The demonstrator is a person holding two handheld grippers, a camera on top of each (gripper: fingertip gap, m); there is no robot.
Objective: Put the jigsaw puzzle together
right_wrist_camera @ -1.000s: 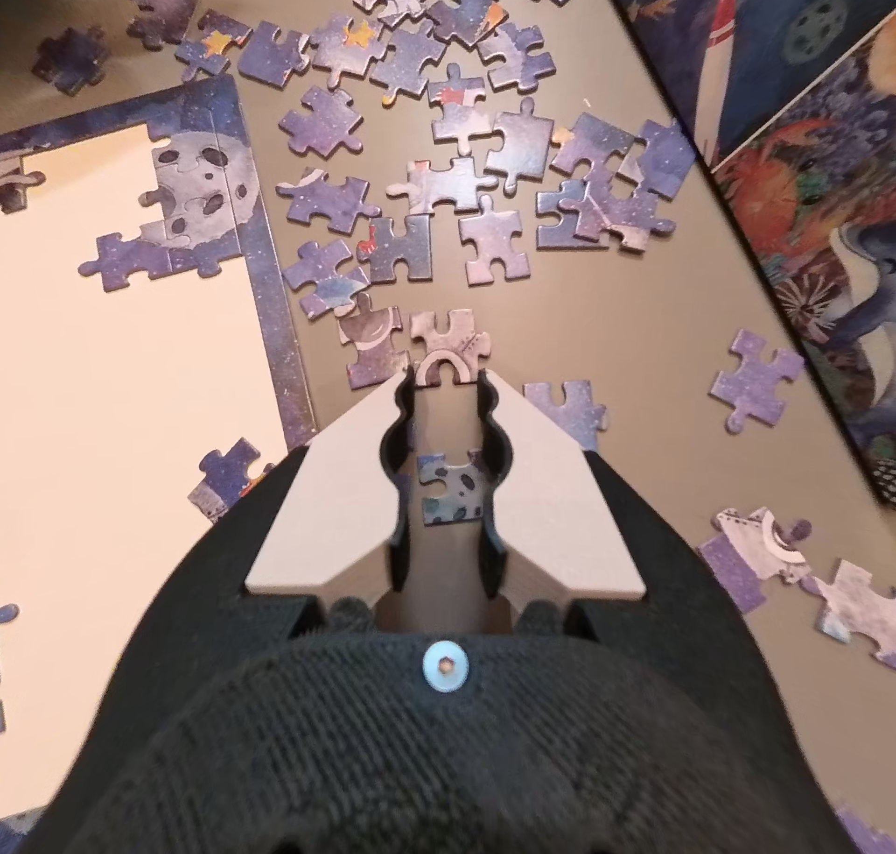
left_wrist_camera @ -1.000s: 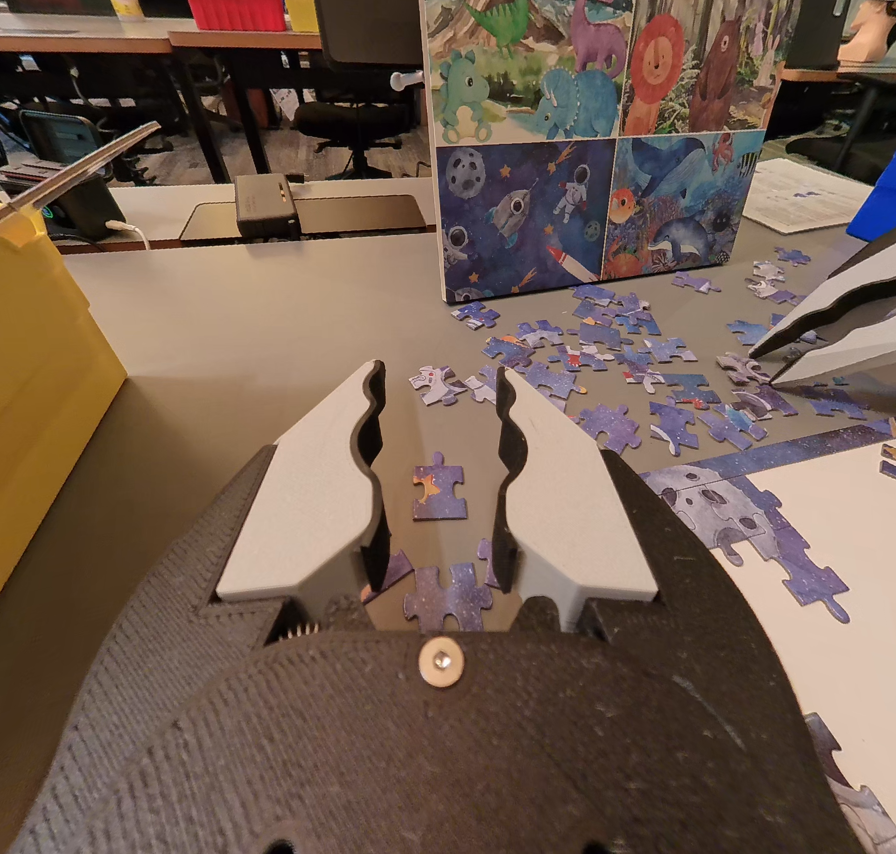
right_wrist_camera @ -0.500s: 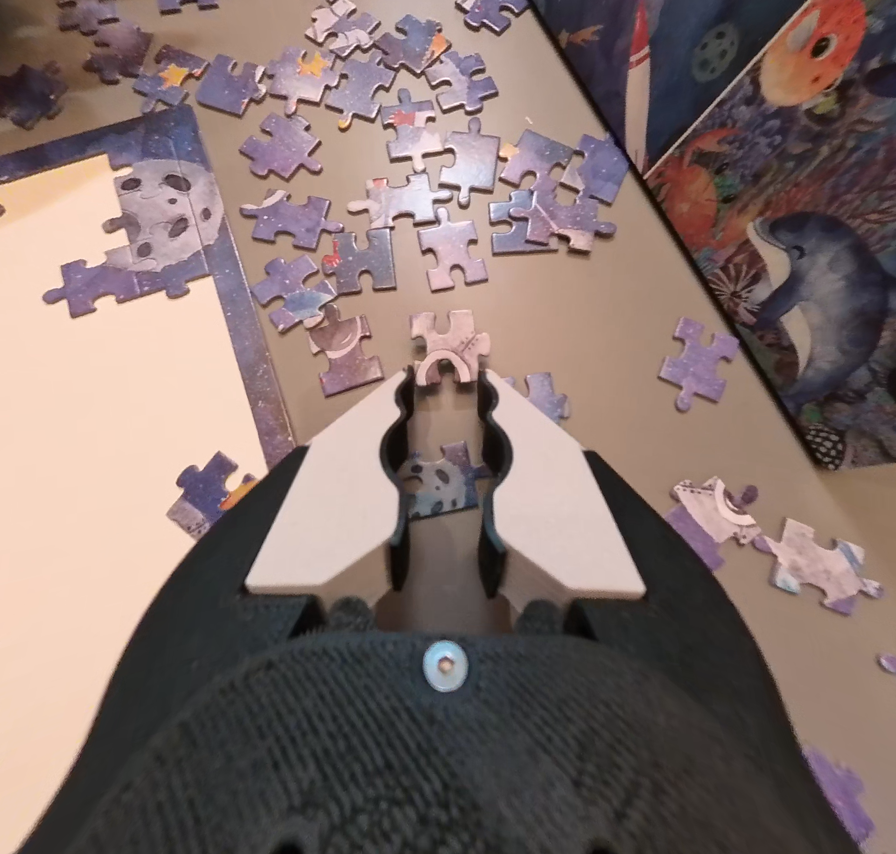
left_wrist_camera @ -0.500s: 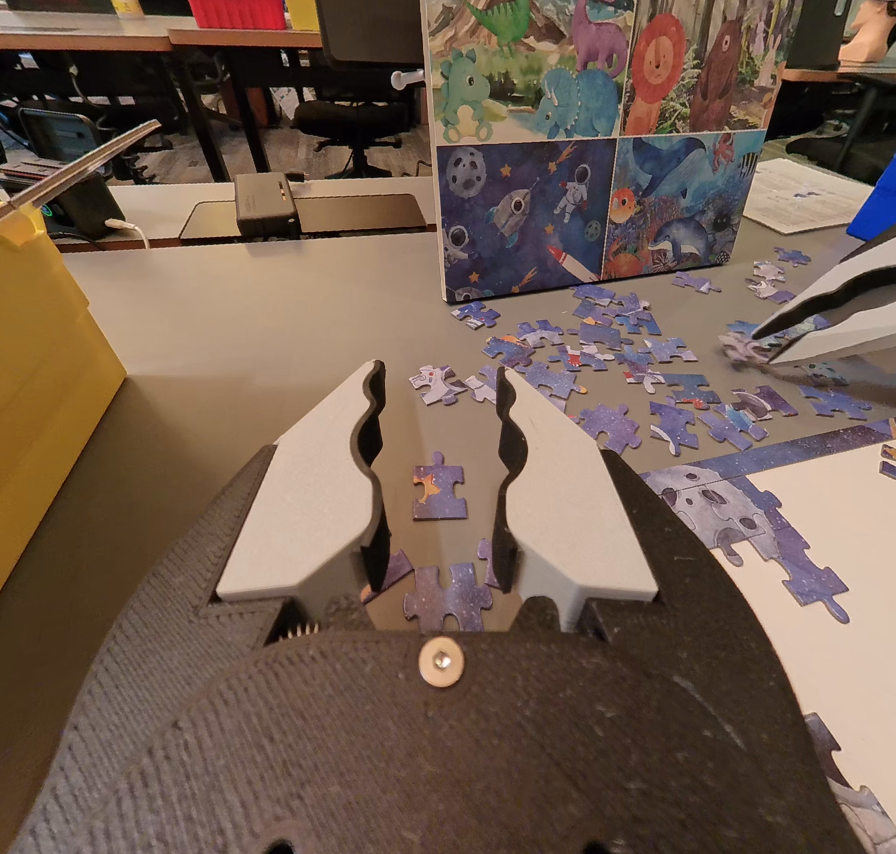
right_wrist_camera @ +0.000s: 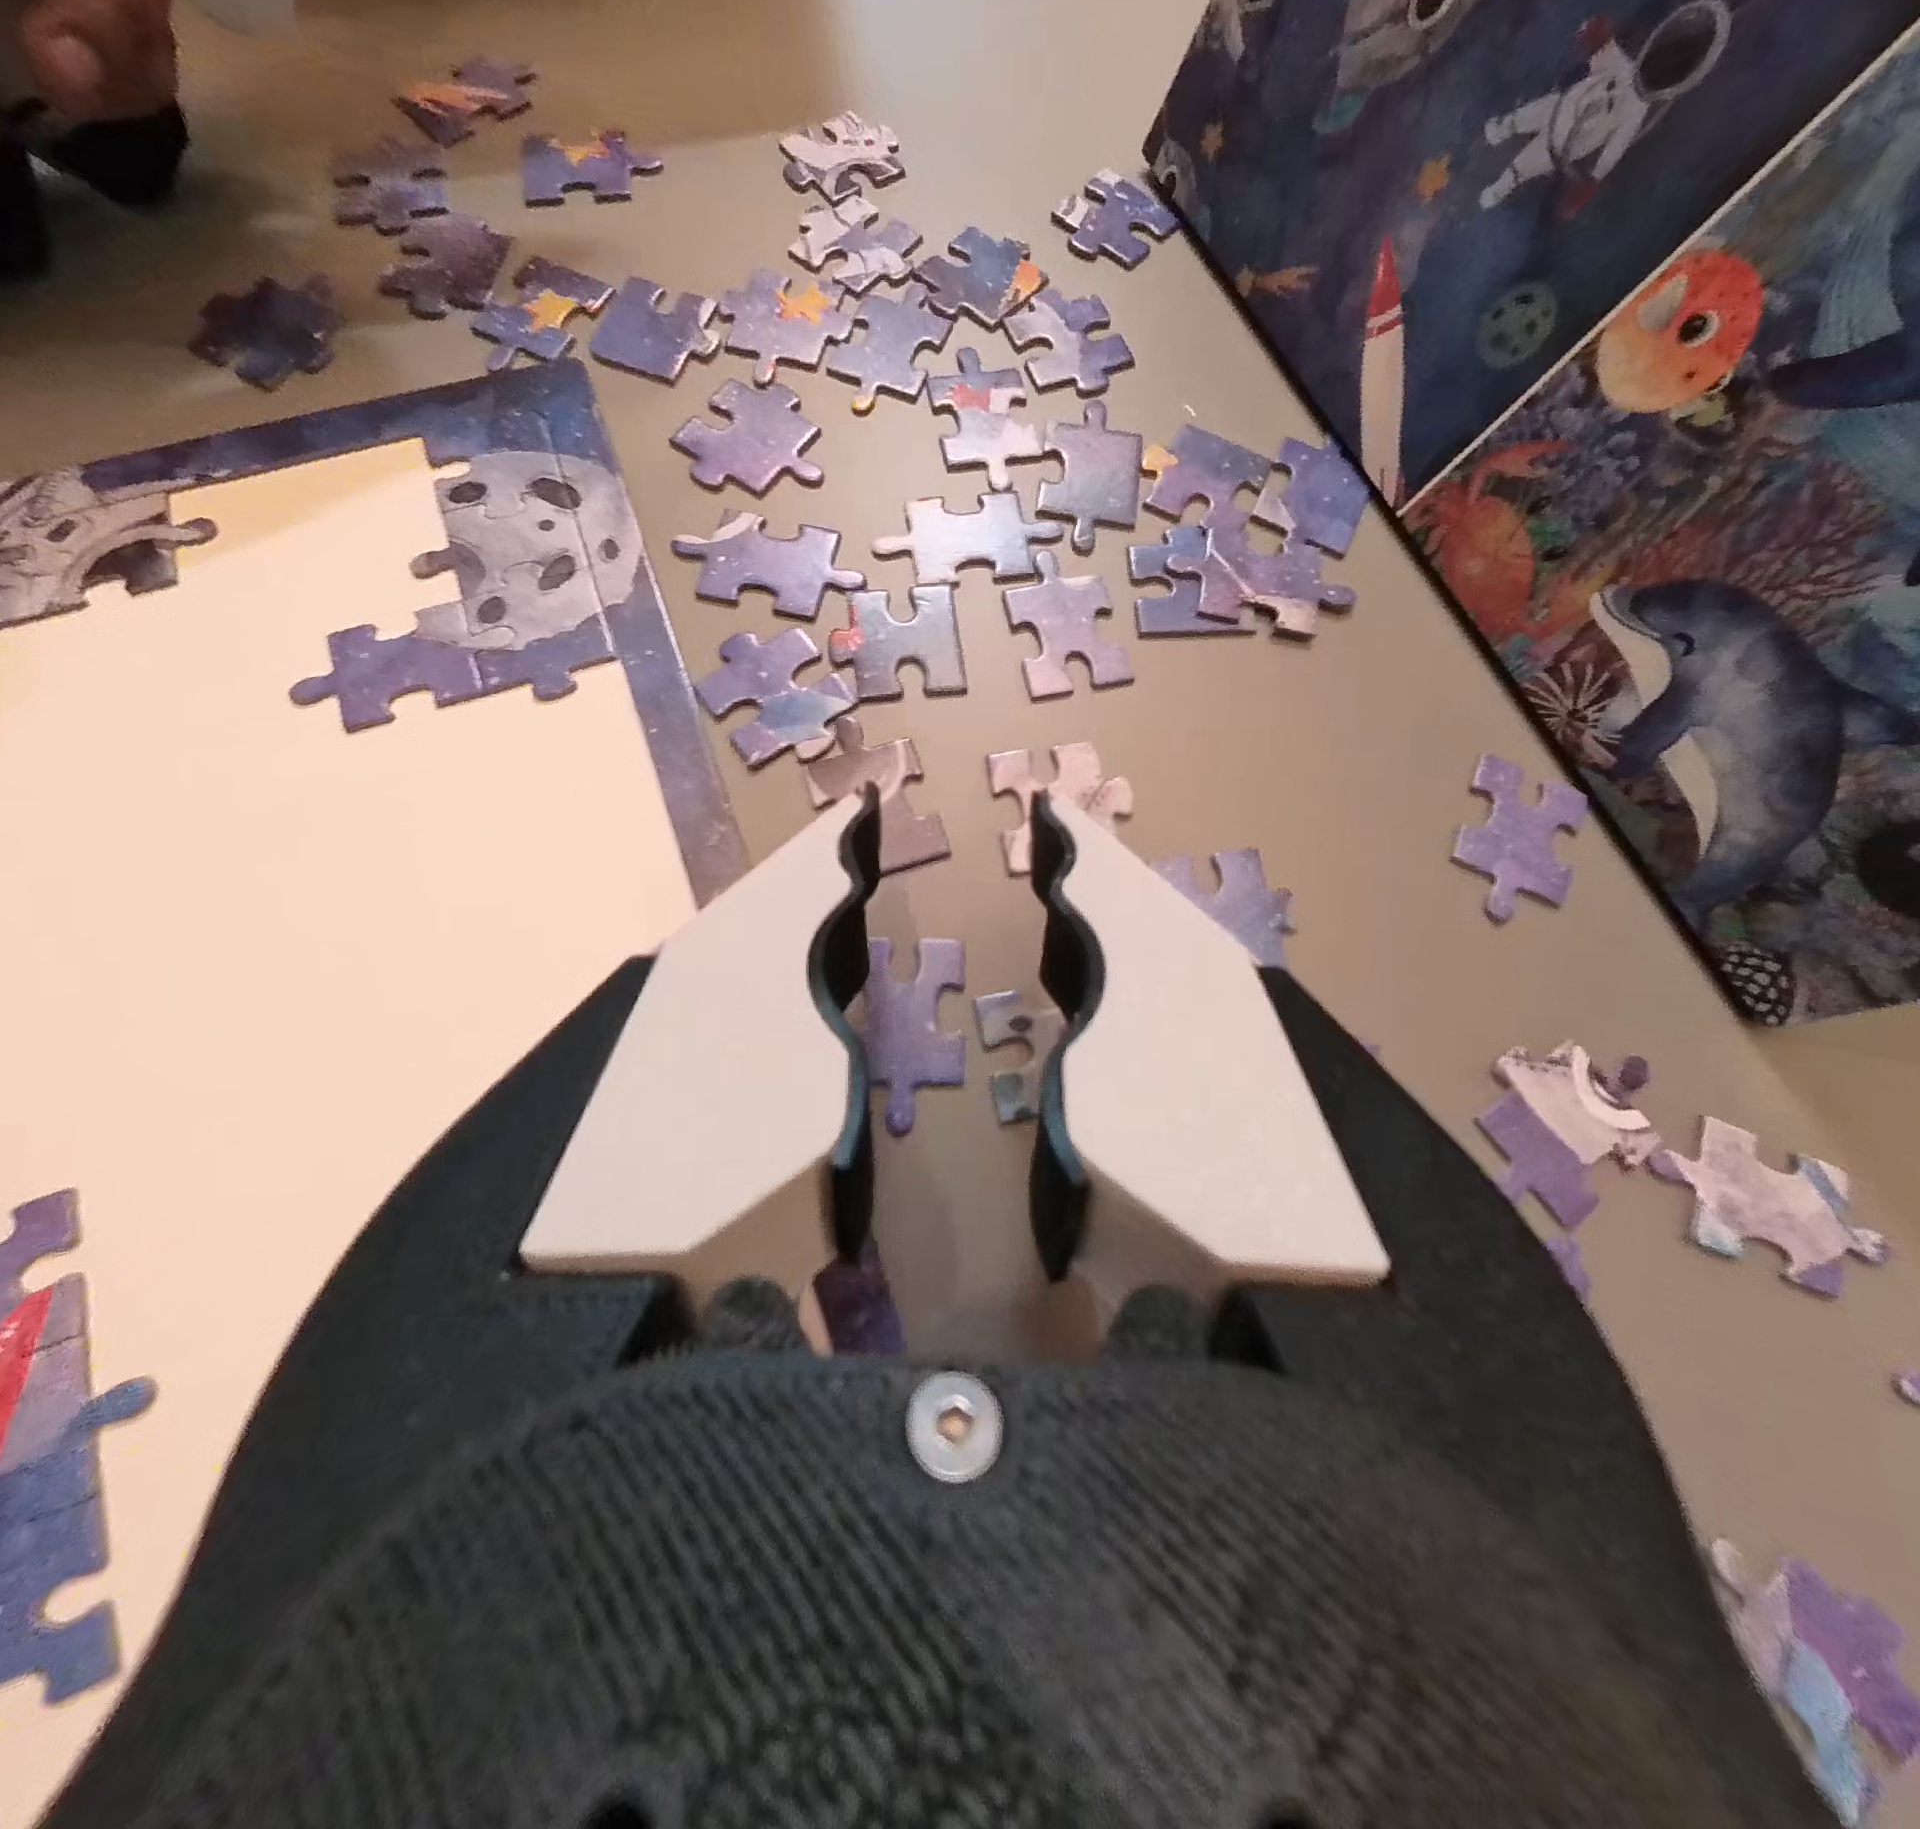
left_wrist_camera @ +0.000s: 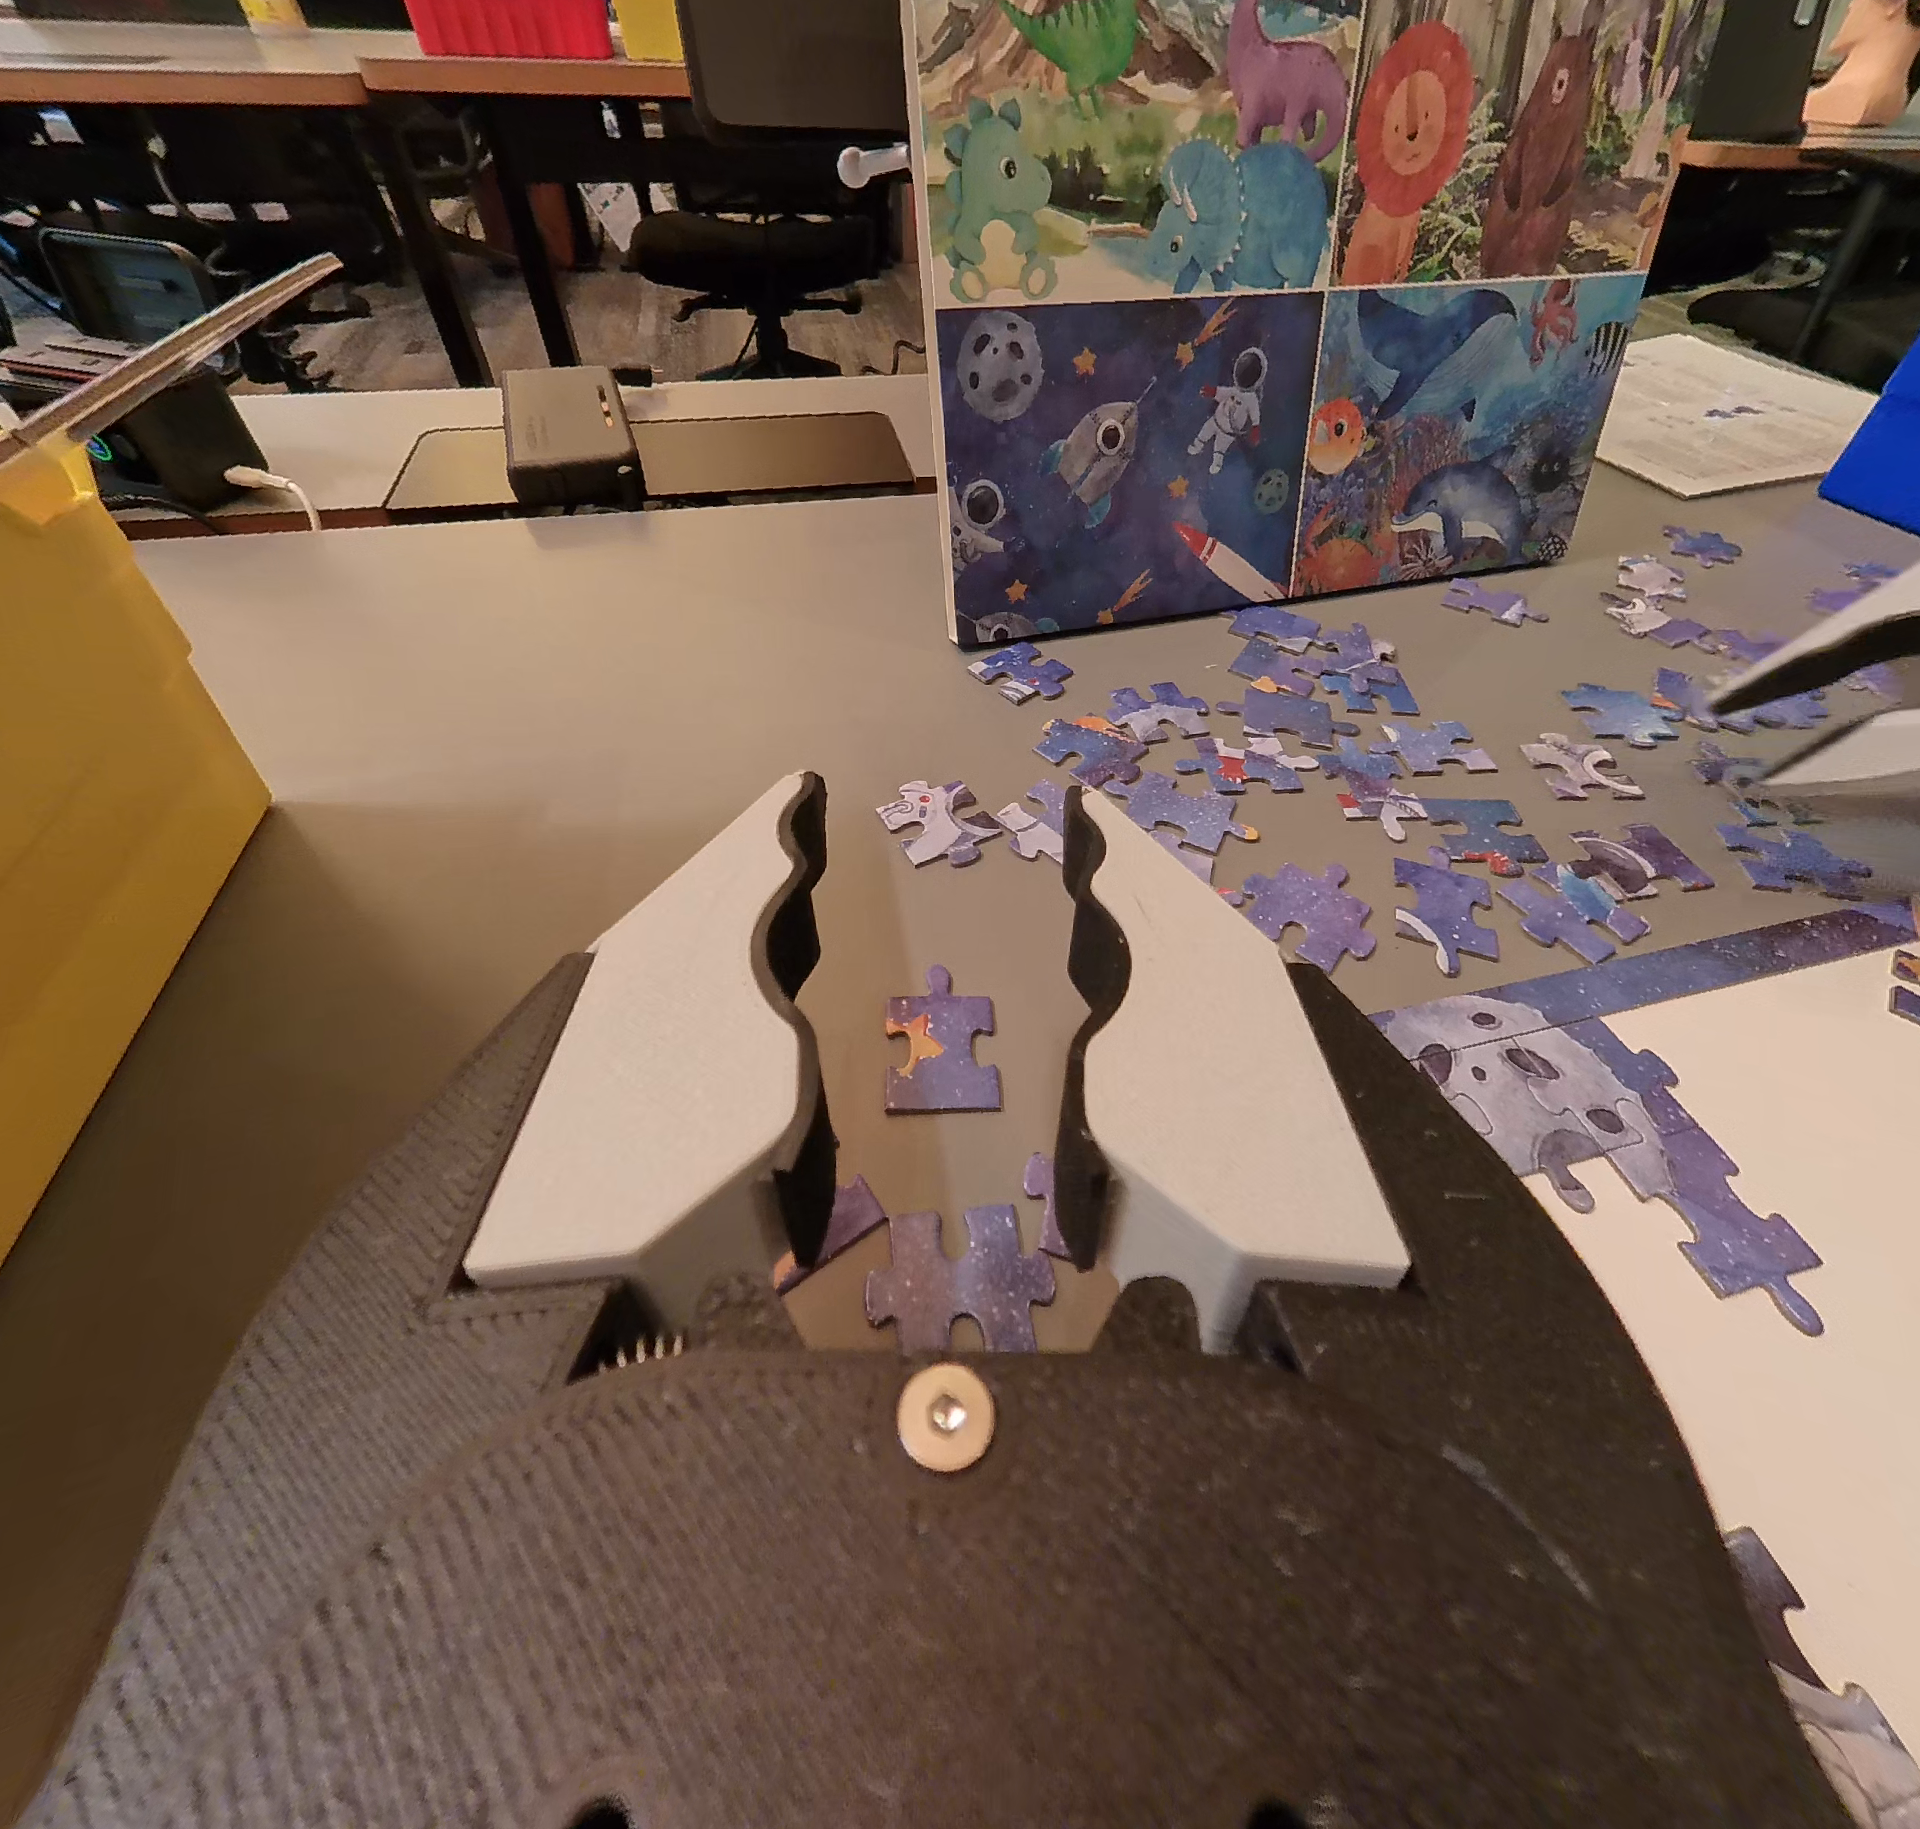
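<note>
My left gripper is open and hovers low over the grey table. A blue puzzle piece with an orange star lies flat on the table between its fingers, untouched. My right gripper is open with nothing between its pads. A pale piece with an arch lies on the table at its right fingertip, and a grey-purple piece lies at its left fingertip. The right gripper also shows at the right edge of the left wrist view, over the loose pieces.
A puzzle board with a blue frame and a joined moon section lies to the left. Several loose pieces lie scattered ahead. The picture box stands upright on the right. A yellow bin stands far left. A hand is at the far corner. Across from one pair of fingers to the other is roughly 25 centimeters.
My right gripper held the pale arch piece at its tips in both earlier frames. Its jaws have now opened and the piece lies on the table. The left gripper has not moved.
</note>
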